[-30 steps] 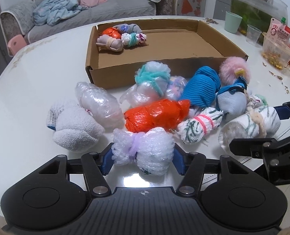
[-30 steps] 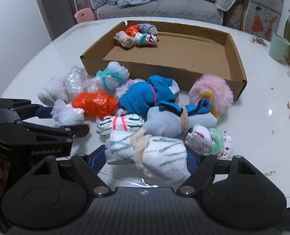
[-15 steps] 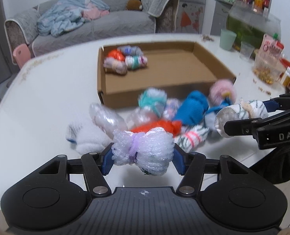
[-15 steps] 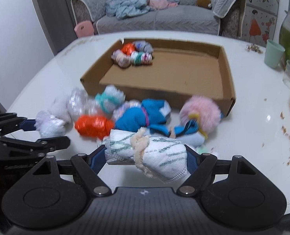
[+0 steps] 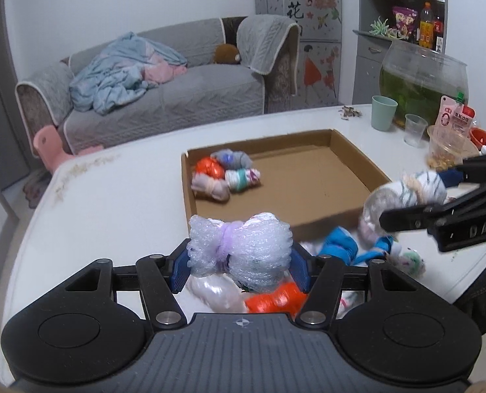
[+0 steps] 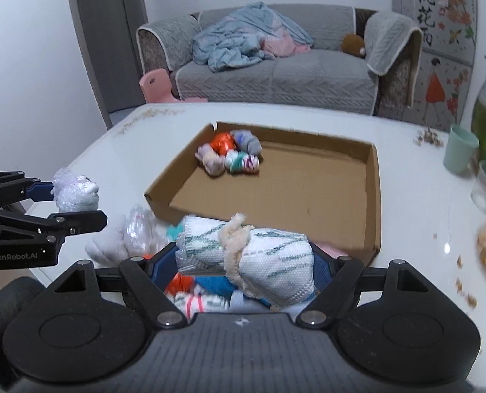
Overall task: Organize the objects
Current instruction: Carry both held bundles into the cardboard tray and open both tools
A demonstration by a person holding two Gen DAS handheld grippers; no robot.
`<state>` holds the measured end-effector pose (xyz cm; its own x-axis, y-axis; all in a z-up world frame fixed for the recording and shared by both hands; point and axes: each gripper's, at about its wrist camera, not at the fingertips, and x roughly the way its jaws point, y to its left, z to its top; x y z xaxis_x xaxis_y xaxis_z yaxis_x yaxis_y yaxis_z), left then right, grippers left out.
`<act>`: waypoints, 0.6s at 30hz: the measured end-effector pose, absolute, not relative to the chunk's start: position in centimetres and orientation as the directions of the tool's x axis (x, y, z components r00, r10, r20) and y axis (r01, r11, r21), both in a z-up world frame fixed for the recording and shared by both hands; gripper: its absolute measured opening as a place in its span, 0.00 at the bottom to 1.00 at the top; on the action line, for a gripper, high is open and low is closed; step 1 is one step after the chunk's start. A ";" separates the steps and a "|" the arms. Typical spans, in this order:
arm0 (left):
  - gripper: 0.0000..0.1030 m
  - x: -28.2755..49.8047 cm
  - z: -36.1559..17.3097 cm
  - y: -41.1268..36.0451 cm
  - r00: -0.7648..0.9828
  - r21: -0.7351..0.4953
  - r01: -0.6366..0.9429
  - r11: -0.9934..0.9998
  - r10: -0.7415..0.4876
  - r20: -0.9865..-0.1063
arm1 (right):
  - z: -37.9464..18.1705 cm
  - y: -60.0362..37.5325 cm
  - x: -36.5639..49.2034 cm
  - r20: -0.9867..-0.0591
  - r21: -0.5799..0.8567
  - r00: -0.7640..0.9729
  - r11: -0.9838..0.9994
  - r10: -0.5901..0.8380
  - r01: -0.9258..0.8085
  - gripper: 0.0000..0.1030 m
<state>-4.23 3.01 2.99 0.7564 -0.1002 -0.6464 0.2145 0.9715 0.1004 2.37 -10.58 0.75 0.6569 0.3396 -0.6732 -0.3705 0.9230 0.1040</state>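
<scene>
My left gripper (image 5: pixel 240 262) is shut on a clear bubble-wrap bundle (image 5: pixel 239 249) tied with a purple band and holds it above the table; it also shows in the right wrist view (image 6: pixel 74 193). My right gripper (image 6: pixel 246 263) is shut on a white green-striped sock bundle (image 6: pixel 259 258) tied with beige yarn, also lifted; it shows in the left wrist view (image 5: pixel 406 193). The cardboard box (image 5: pixel 311 180) lies ahead with several small bundles (image 5: pixel 224 177) in its far left corner. More bundles (image 5: pixel 341 249) lie on the table below both grippers.
A green cup (image 5: pixel 383 113), a clear cup (image 5: pixel 415 129), a fish bowl (image 5: pixel 423 78) and a snack tub (image 5: pixel 446 147) stand to the right of the box. Crumbs (image 6: pixel 462 281) lie on the white table (image 5: pixel 111 203). A sofa (image 6: pixel 275 68) stands behind.
Both grippers have risen from the table with their bundles and moved toward the box. The pile of bundles now lies lower in both views.
</scene>
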 end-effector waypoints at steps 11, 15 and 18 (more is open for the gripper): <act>0.64 2.0 4.1 1.8 0.780 0.179 0.268 0.946 -0.104 -0.617 | 2.9 -9.5 9.3 -0.609 0.040 0.672 0.862 0.422 -0.505 0.74; 0.64 5.2 3.1 1.9 0.764 0.203 0.303 0.931 -0.109 -0.636 | 2.4 -8.5 12.1 -0.604 0.047 0.650 0.834 0.462 -0.549 0.74; 0.64 7.7 1.9 2.2 0.742 0.221 0.317 0.922 -0.096 -0.664 | 1.6 -7.8 14.0 -0.618 0.048 0.631 0.823 0.469 -0.566 0.74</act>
